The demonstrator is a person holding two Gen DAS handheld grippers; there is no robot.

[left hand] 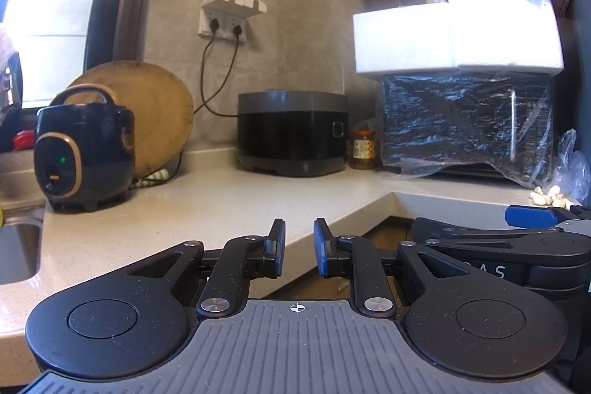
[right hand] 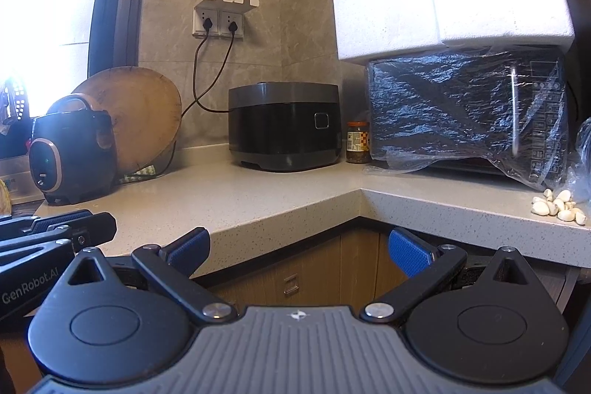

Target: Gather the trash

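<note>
My left gripper [left hand: 299, 246] hovers level at the front edge of the pale speckled counter [left hand: 221, 202]. Its blue pads stand a narrow gap apart with nothing between them. My right gripper [right hand: 299, 250] is beside it over the counter's inner corner, open wide and empty. Each gripper also shows at the edge of the other's view: the right gripper [left hand: 535, 220] and the left gripper [right hand: 55, 231]. A crumpled clear plastic bag [right hand: 585, 154] lies at the far right of the counter, with loose garlic cloves [right hand: 559, 205] in front of it. No other loose scrap is visible.
A small dark rice cooker [left hand: 83, 150] stands left, before a round wooden board [left hand: 159, 113]. At the back are a black cooker [left hand: 291, 132], a jar [left hand: 364, 150] and a plastic-wrapped oven [left hand: 465, 120] bearing white foam boxes [left hand: 454, 36]. A sink [left hand: 18, 246] lies far left.
</note>
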